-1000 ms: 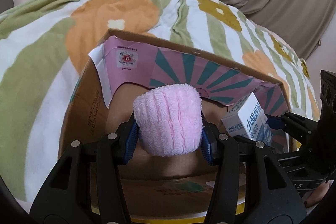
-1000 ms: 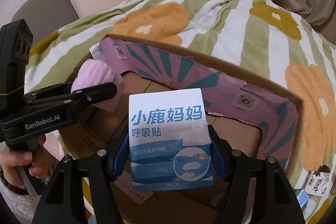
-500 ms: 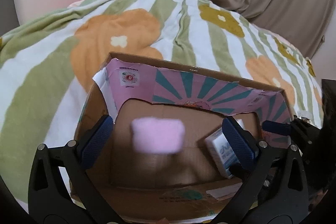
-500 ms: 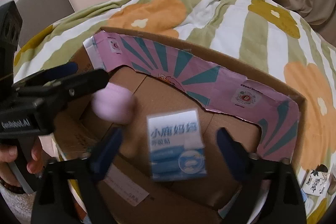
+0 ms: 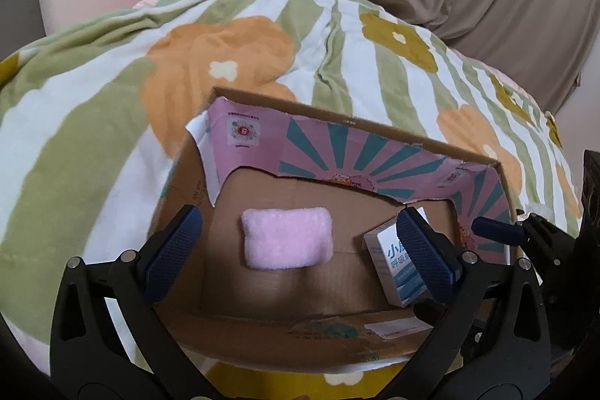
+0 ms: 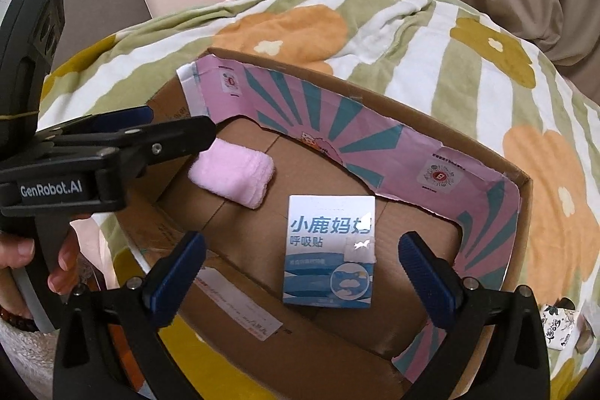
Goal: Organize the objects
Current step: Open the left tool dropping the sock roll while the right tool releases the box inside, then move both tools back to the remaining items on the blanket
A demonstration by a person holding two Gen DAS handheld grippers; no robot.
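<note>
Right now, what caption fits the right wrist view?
Open right gripper above a blue-and-white box and pink towel lying in the cardboard box.

One open brown cardboard box w/ pink-teal lining. Inside: 1 fluffy pink folded cloth, 1 blue-white printed carton. Two black grippers.

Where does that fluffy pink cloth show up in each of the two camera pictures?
Left wrist view: the pink cloth lies in the middle, on the cardboard box floor.
Right wrist view: the pink cloth lies left of centre, left of the blue and white carton.
Shared landmark: the box's pink and teal striped lining.
</note>
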